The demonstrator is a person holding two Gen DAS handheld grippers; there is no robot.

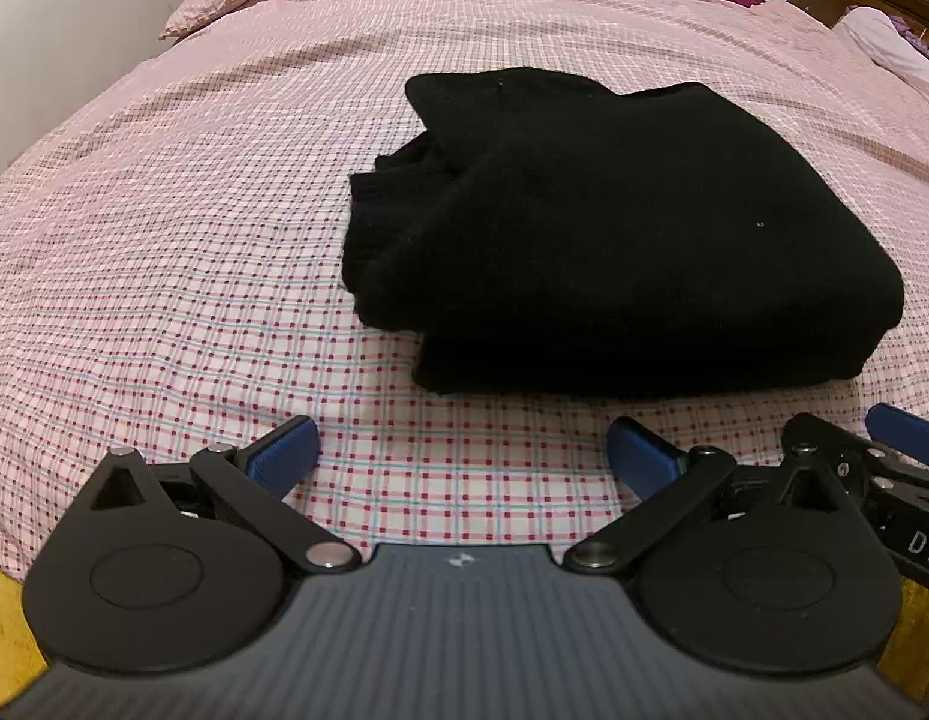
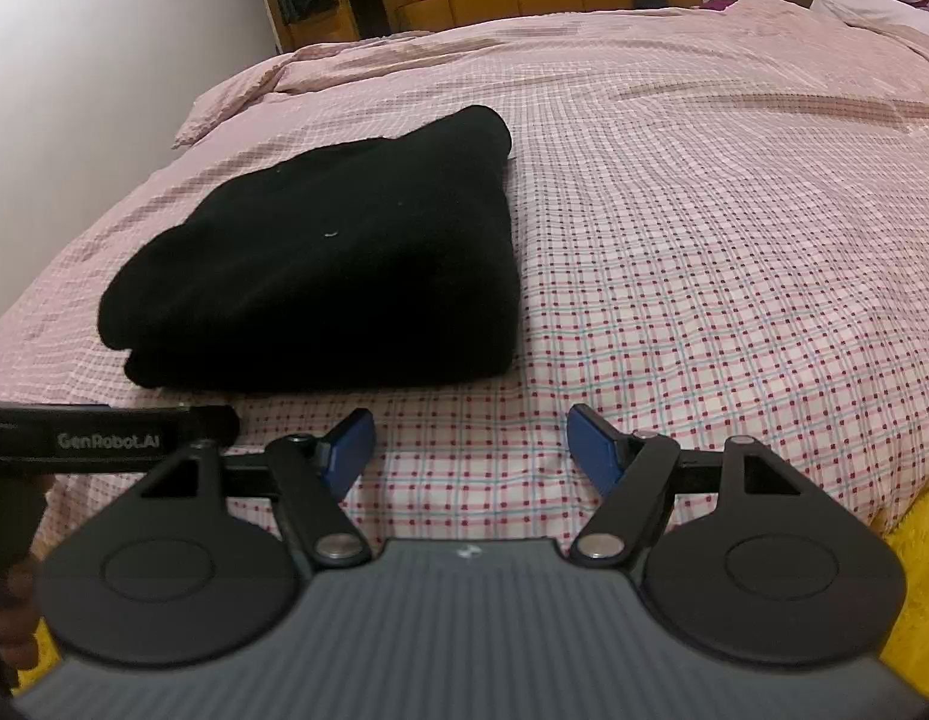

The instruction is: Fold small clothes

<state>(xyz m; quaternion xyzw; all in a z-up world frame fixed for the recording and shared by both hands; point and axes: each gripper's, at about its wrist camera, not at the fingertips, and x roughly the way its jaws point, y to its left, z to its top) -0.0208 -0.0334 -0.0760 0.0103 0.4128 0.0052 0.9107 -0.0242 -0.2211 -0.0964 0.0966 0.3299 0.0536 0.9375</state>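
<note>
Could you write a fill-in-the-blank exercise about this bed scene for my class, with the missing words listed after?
1. The black folded garment lies on a pink ____ bedsheet.
2. The left gripper has its blue pads apart, so it is ____.
3. Between the pads of the right gripper only the ____ shows.
4. In the right wrist view, the garment's colour is ____.

Missing words: checked; open; bedsheet; black
</note>
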